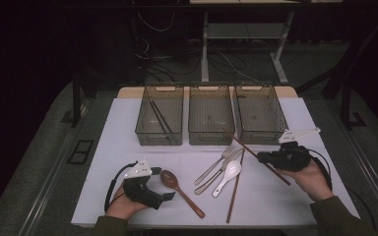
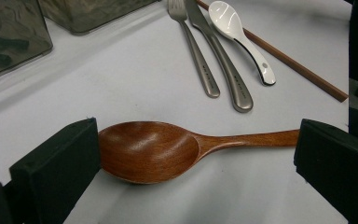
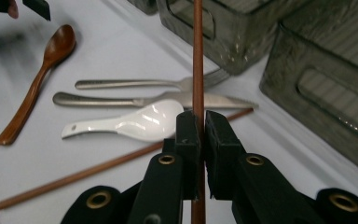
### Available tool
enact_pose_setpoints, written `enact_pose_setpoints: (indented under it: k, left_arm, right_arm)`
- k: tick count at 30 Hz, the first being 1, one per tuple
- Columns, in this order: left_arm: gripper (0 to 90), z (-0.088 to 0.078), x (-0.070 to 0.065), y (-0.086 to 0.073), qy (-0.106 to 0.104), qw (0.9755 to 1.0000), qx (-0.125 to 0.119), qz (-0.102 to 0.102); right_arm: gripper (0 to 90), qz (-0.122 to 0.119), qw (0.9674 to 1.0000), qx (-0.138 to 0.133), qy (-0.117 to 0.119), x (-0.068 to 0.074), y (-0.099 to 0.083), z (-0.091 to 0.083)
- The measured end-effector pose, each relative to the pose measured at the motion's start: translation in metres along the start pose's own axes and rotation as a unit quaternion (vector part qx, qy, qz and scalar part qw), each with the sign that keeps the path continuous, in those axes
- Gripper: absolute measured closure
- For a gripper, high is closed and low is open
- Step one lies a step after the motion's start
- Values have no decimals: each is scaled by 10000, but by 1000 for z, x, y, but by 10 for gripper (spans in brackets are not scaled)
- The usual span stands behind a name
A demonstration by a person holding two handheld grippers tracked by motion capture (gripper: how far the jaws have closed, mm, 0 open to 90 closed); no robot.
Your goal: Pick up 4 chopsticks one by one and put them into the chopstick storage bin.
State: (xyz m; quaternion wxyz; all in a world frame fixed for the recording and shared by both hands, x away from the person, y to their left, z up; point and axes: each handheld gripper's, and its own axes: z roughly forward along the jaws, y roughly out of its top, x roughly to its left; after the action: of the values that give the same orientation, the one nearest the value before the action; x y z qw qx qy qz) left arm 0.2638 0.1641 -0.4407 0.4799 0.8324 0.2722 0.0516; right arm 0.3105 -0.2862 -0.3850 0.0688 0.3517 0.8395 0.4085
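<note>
My right gripper is shut on a brown chopstick and holds it slanted above the white table, in front of the right bin. A second brown chopstick lies on the table. My left gripper stands open near the front left, its jaws wide on either side of a wooden spoon that lies flat on the table. Nothing is pressed between its jaws.
A fork, a knife and a white spoon lie mid-table. Three clear bins stand in a row at the back; the left bin holds two dark chopsticks, beside the middle bin.
</note>
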Motion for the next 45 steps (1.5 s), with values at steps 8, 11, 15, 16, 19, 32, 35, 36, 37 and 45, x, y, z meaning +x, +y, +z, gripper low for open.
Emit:
enact_pose_setpoints:
  k: [8, 11, 15, 16, 19, 32, 35, 36, 37, 45]
  left_arm:
    - [0, 0, 0, 0, -8, 10000, -13, 2]
    - [0, 0, 0, 0, -11, 10000, 0, 3]
    - [0, 0, 0, 0, -11, 10000, 2, 7]
    - [0, 0, 0, 0, -12, 10000, -2, 4]
    - [0, 0, 0, 0, -9, 10000, -13, 2]
    - [0, -2, 2, 0, -27, 10000, -63, -38]
    - [0, -2, 1, 0, -31, 10000, -75, -32]
    - [0, -2, 1, 0, -34, 9999, -102, -55]
    - [0, -2, 1, 0, -38, 9999, -87, -34]
    - [0, -3, 1, 1, -62, 9999, -102, -52]
  right_arm:
    - [842, -118, 9999, -95, 82, 5, 23, 18]
    - [842, -164, 9997, -124, 127, 8, 29, 23]
    - [842, -211, 9995, -144, 180, 11, 38, 32]
    - [842, -207, 9995, -145, 190, 12, 41, 34]
    - [842, -246, 9993, -179, 215, 16, 50, 42]
    - [842, -268, 9994, -132, 145, 31, 101, 85]
    - [842, -290, 9995, -110, 111, 35, 115, 95]
    - [842, -288, 9995, -101, 86, 36, 120, 98]
    - [842, -301, 9995, -88, 60, 37, 124, 102]
    - [842, -299, 9995, -26, 30, 45, 153, 127]
